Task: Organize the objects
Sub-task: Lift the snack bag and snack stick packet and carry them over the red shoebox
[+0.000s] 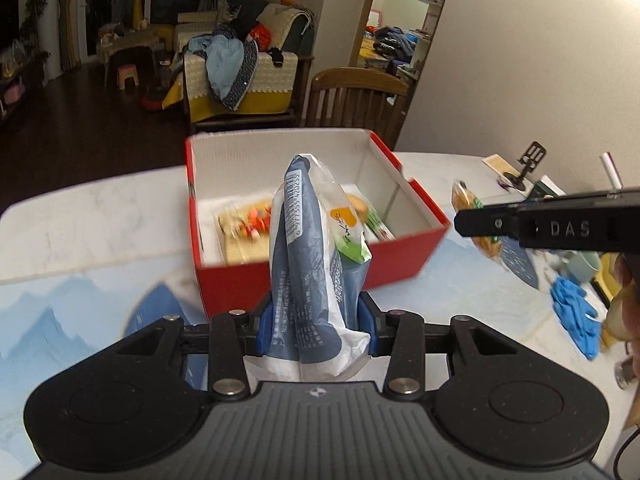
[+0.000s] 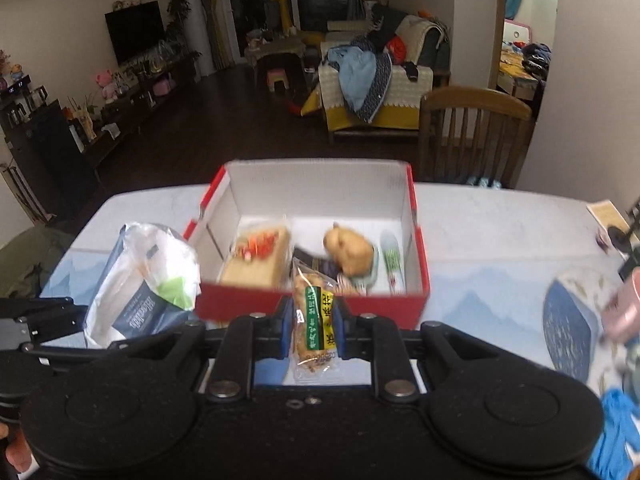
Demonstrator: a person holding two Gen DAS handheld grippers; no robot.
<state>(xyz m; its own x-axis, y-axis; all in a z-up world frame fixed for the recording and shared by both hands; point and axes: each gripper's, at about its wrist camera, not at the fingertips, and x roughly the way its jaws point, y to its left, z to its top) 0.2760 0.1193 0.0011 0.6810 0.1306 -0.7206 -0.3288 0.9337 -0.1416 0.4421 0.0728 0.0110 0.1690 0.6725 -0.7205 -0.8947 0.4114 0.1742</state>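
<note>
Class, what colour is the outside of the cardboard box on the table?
Red outside, white inside; the box shows best in the right wrist view.

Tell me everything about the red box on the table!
The red box is cardboard, red outside and white inside, with no lid on it. It sits upright on the table, near its far edge, in front of a wooden chair. Inside lie several snack packets, among them a brown bun-like one and a packet with orange and red print. Neither gripper touches it.

Dim indoor light, motion-blurred, fisheye-warped edges
</note>
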